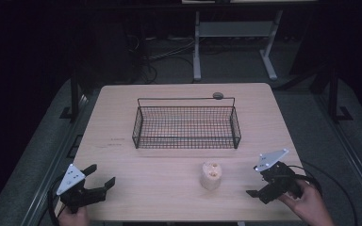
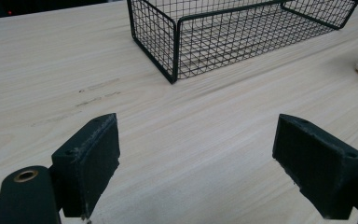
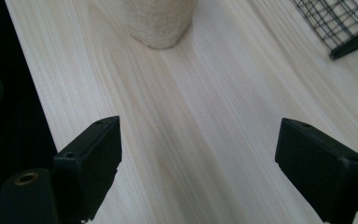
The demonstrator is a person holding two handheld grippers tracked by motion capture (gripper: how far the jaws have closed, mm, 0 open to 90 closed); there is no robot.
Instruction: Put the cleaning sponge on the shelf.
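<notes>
A black wire basket (image 1: 186, 123) stands at the middle of the light wooden table (image 1: 160, 183); nothing shows inside it. In front of it, toward the right, a short beige cylinder-like piece (image 1: 211, 175) stands upright with holes in its top. My left gripper (image 1: 102, 174) hovers open at the front left corner, holding nothing. My right gripper (image 1: 253, 180) is open just right of the beige piece, apart from it. The left gripper view has the open left gripper (image 2: 198, 144) facing the basket (image 2: 233, 32). In the right gripper view, the open right gripper (image 3: 200, 149) points at the beige piece (image 3: 161, 21).
A small grey round disc (image 1: 218, 95) lies by the basket's far rim. The basket's corner (image 3: 345, 28) shows at the upper right of the right gripper view. Behind the table stands a white desk frame (image 1: 197, 47) with cables on the floor. Bare wood surrounds the basket.
</notes>
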